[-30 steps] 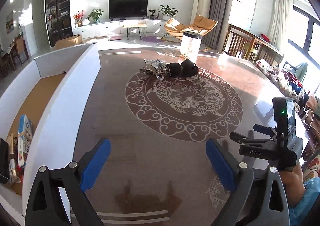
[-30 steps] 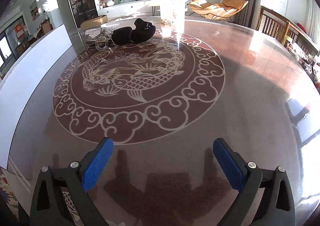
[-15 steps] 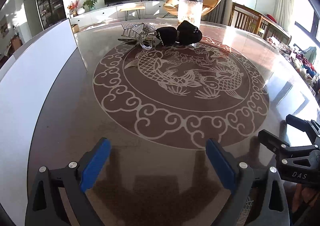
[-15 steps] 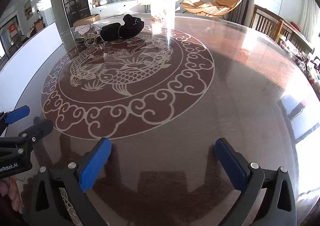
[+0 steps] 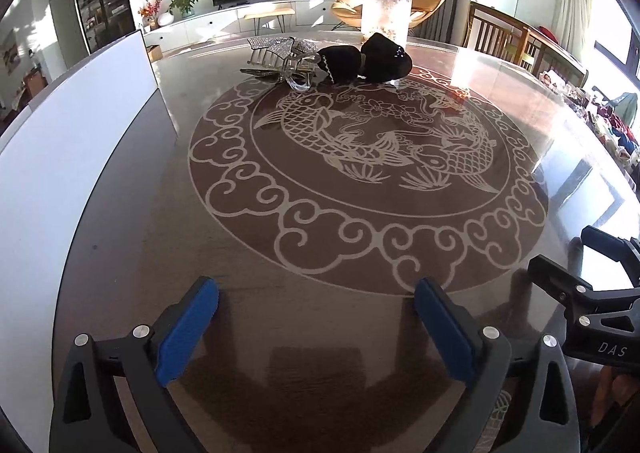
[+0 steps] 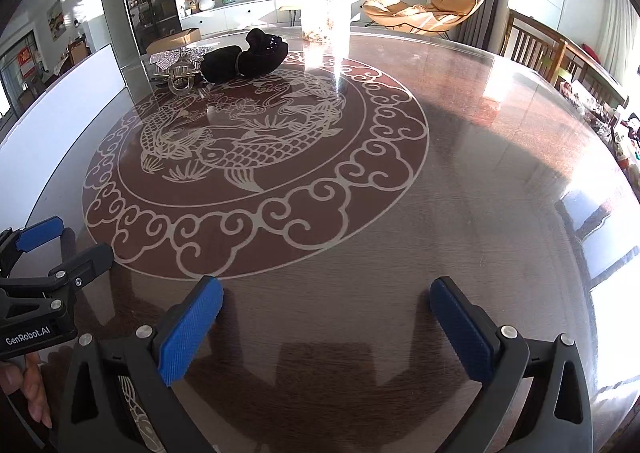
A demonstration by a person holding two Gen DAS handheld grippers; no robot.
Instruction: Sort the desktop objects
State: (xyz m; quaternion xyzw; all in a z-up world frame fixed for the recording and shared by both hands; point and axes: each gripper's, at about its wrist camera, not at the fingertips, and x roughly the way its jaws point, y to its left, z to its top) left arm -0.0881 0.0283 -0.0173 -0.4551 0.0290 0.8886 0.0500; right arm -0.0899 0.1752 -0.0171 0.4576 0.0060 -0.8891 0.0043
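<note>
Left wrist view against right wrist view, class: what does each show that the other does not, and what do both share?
Only the left wrist view shows the right gripper from the side, at its right edge. Only the right wrist view shows the left gripper at its left edge, with fingertips of a hand below it. Both show the patterned table, the black pouch, the glittery items beside it, the clear canister and the white box wall.
</note>
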